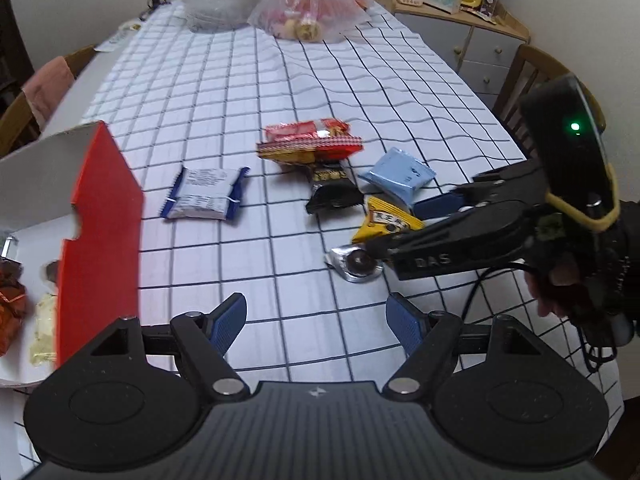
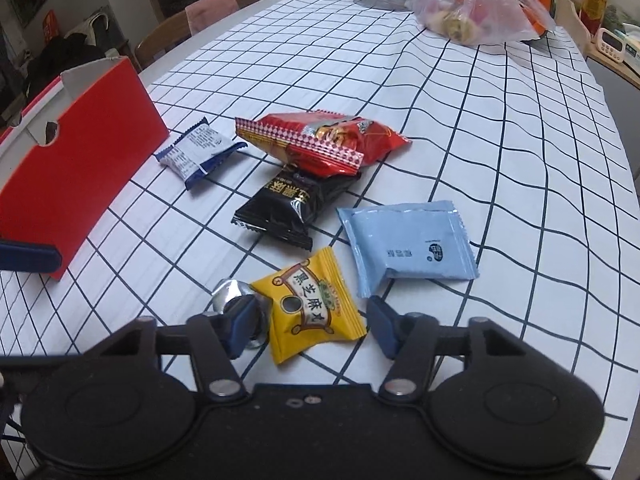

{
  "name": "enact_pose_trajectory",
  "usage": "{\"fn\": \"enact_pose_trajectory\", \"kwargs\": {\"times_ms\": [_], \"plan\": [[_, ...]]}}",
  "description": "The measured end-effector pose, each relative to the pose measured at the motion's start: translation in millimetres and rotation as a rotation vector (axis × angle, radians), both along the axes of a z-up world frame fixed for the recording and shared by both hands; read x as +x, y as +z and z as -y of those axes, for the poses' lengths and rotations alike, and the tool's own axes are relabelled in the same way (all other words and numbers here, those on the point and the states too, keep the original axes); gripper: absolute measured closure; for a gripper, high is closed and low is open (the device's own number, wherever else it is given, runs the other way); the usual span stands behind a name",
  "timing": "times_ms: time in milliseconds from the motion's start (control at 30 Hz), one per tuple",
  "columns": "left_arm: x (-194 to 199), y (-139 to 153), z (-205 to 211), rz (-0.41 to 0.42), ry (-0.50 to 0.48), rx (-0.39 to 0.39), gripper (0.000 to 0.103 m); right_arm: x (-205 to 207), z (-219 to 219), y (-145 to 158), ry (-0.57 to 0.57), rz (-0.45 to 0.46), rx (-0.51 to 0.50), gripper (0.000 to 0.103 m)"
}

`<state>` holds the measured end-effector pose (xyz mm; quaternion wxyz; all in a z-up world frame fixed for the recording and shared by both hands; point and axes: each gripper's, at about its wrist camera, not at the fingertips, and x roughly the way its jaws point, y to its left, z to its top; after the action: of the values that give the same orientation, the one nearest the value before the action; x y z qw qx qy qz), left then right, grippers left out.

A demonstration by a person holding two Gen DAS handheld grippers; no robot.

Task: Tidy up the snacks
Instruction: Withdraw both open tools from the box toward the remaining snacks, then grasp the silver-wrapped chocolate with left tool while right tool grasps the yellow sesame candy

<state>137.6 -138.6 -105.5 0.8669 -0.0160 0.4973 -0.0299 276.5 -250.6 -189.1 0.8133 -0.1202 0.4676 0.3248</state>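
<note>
Snack packets lie on a checked tablecloth: a yellow packet (image 2: 310, 304) (image 1: 388, 221), a light blue packet (image 2: 408, 246) (image 1: 398, 176), a black packet (image 2: 290, 208) (image 1: 332, 192), red packets (image 2: 320, 140) (image 1: 310, 142), a blue-white packet (image 2: 198, 150) (image 1: 204, 194) and a silver foil piece (image 2: 228, 292) (image 1: 354, 266). My right gripper (image 2: 310, 326) (image 1: 394, 220) is open, its fingers either side of the yellow packet. My left gripper (image 1: 316, 322) is open and empty, beside a red and white box (image 1: 100, 240) (image 2: 76, 152) holding some snacks.
Two plastic bags (image 1: 308, 8) (image 2: 476, 4) of food sit at the table's far end. Wooden chairs (image 1: 528, 76) stand at the sides. A cabinet (image 1: 476, 44) with clutter stands at the far right.
</note>
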Motion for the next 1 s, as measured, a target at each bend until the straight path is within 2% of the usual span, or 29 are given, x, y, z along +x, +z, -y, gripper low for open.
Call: {"fn": "enact_pose_trajectory", "kwargs": {"times_ms": [133,233,600,667,700,833,1000], "plan": [[10.5,-8.8,3.1,-0.032,0.005,-0.016,0.026,-0.7,3.5,1.0,0.018,0.008,0.013,0.054],[20.2,-15.2,1.4,-0.056,0.025,-0.032,0.026,-1.8,8.1,4.0,0.03,0.007,0.04,0.062],[56.1,-35.5,11.8,-0.129,0.017,-0.024,0.026,-11.8,46.6,13.5,-0.018,0.01,0.075,0.065],[64.1,-39.7,17.2,-0.141,0.006,-0.014,0.026,-13.8,58.0,14.8,-0.036,-0.01,0.093,0.084],[68.9,-42.0,19.2,-0.148,0.006,-0.013,0.026,-14.4,62.9,14.9,-0.044,-0.019,0.101,0.09],[87.3,-55.2,22.5,-0.201,0.028,-0.038,0.026,-17.4,73.0,11.2,-0.059,-0.032,0.094,0.091],[98.6,-66.2,21.1,-0.231,0.059,-0.038,0.027,-19.8,74.7,12.0,-0.061,-0.018,0.102,0.076]]}}
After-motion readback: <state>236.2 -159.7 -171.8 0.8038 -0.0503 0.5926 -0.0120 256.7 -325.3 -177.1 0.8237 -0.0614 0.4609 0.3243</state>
